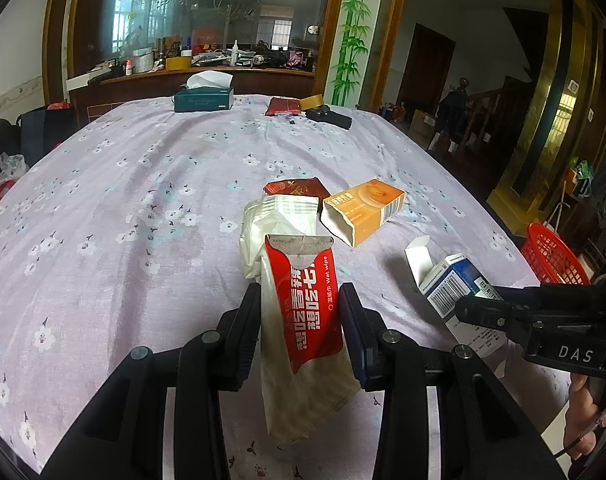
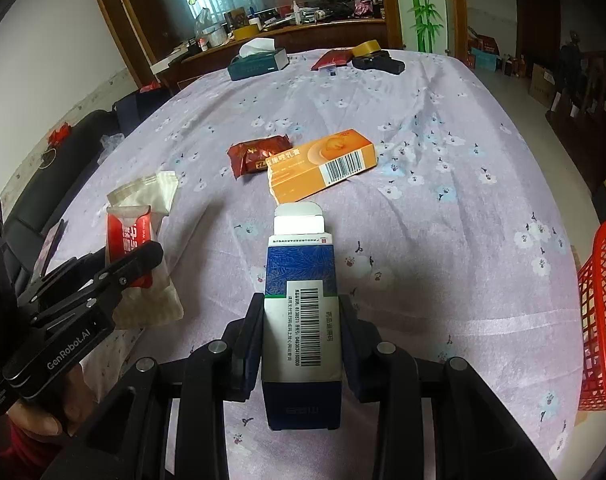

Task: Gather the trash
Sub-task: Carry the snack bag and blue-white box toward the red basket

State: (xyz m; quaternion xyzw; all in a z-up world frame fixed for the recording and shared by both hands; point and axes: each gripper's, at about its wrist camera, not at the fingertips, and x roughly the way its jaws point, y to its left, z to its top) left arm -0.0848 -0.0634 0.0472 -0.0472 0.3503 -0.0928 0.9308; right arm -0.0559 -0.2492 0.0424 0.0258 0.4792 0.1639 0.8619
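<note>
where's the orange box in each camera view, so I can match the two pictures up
Left wrist view: the orange box lies on the tablecloth right of centre, open end toward the camera, past the held wet wipe packet.
Right wrist view: it lies at centre, just beyond the open flap of the held blue and white box.
Shared landmark: the dark red wrapper beside the orange box's far left side.

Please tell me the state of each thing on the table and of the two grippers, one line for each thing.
left gripper: shut on the wet wipe packet.
wet wipe packet: torn open, held upright.
right gripper: shut on the blue box.
blue box: held, end flap open.
orange box: lying flat, one end open.
red wrapper: crumpled, lying on the cloth.
red basket: contents not visible.
tissue box: open, tissue sticking out.
</note>
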